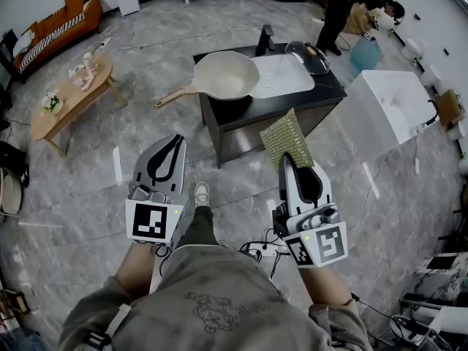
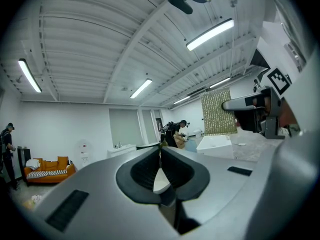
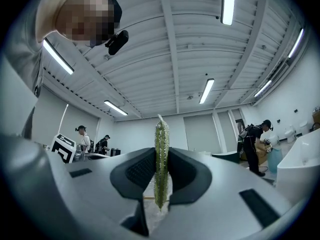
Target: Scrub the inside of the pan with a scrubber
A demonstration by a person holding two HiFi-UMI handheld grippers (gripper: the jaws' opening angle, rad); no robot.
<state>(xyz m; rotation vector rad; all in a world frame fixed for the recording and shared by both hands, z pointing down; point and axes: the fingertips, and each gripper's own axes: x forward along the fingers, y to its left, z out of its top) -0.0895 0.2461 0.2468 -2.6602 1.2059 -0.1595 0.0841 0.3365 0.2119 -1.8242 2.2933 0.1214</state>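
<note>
A cream pan point(image 1: 224, 75) with a wooden handle lies on a black counter point(image 1: 330, 90) ahead of me, its inside facing up. My right gripper point(image 1: 287, 161) is shut on a yellow-green scrubber point(image 1: 287, 139), which sticks up out of its jaws well short of the counter. In the right gripper view the scrubber point(image 3: 161, 156) shows edge-on, pinched between the pads. My left gripper point(image 1: 165, 159) is shut and empty, held level with the right one. In the left gripper view its jaws meet at the tips point(image 2: 160, 151), and the scrubber point(image 2: 218, 112) hangs to the right.
On the counter, right of the pan, lie a white mat point(image 1: 284, 75) and a glass lid point(image 1: 307, 55). A white cabinet point(image 1: 391, 108) stands to the right and a wooden coffee table point(image 1: 72, 97) to the left. A person point(image 1: 340, 6) bends over at the back. Cables trail near my feet.
</note>
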